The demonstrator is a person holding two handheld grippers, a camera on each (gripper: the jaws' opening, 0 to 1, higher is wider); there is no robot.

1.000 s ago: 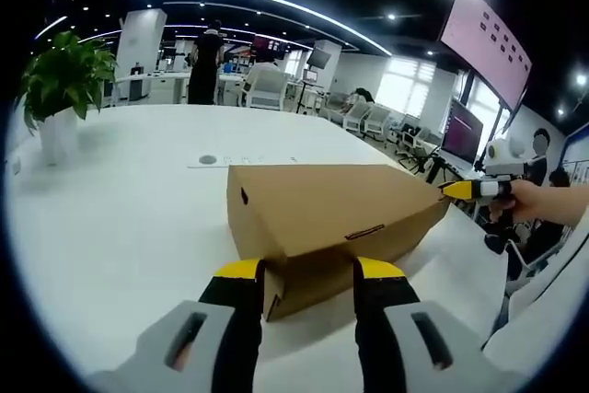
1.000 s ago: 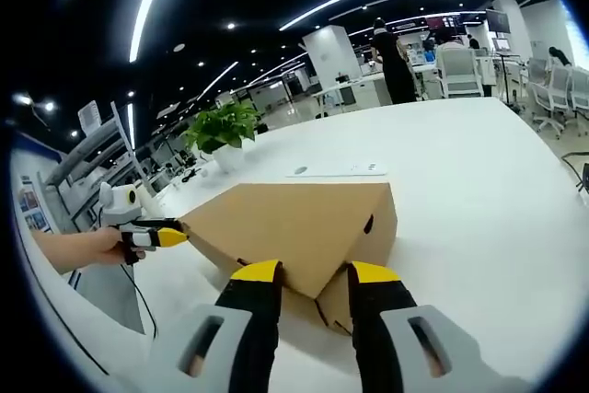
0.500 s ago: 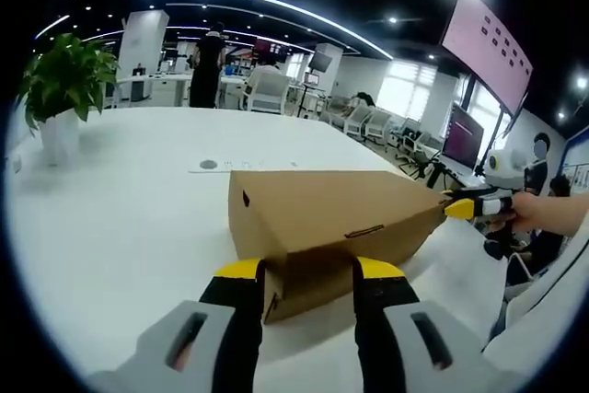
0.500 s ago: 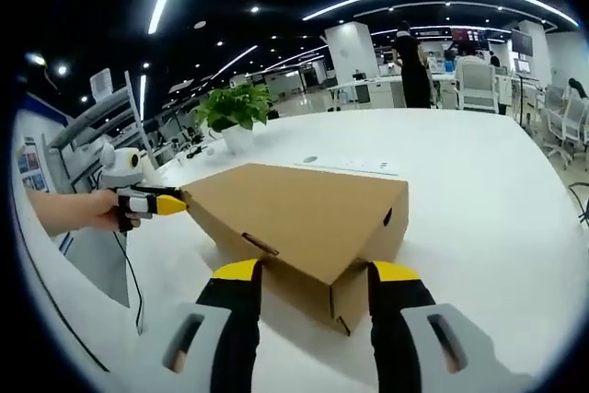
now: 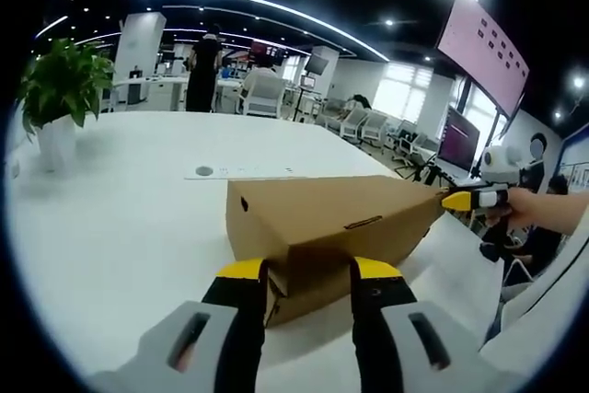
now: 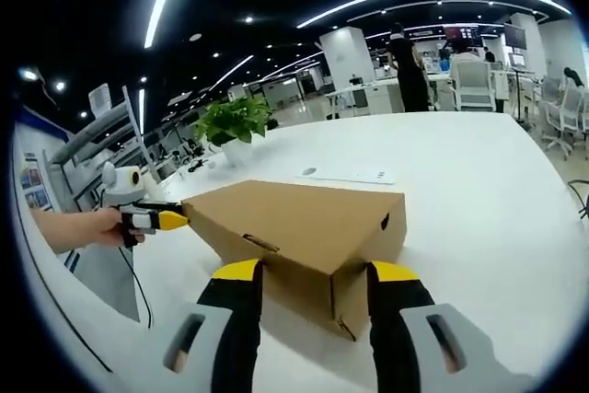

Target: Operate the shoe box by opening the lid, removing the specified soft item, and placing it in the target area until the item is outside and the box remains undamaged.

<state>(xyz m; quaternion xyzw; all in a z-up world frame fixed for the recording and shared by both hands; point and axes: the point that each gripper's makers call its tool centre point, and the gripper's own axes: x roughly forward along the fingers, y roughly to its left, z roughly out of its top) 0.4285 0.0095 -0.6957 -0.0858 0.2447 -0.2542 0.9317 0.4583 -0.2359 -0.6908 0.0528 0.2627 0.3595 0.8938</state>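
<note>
A brown cardboard shoe box (image 5: 322,204) lies shut on the white table (image 5: 120,218). My left gripper (image 5: 309,269) is open, and its yellow-tipped jaws straddle the box's near corner. At the box's far right corner is the right gripper's (image 5: 457,198) yellow tip, held by a hand (image 5: 538,209). In the right gripper view the box (image 6: 294,213) points a corner at me. My right gripper (image 6: 316,271) stands open with its jaws on either side of that corner. The left gripper (image 6: 172,219) touches the box's far left corner. The box's contents are hidden.
A potted plant (image 5: 60,89) stands at the table's far left, also seen as the plant (image 6: 235,121) behind the box. A flat socket panel (image 5: 244,172) is set into the table beyond the box. Office chairs (image 5: 368,121) and desks stand further back.
My right gripper's jaws have spread wider around the box corner. The box has shifted slightly in both views as the hands moved. The left jaws keep the same gap.
</note>
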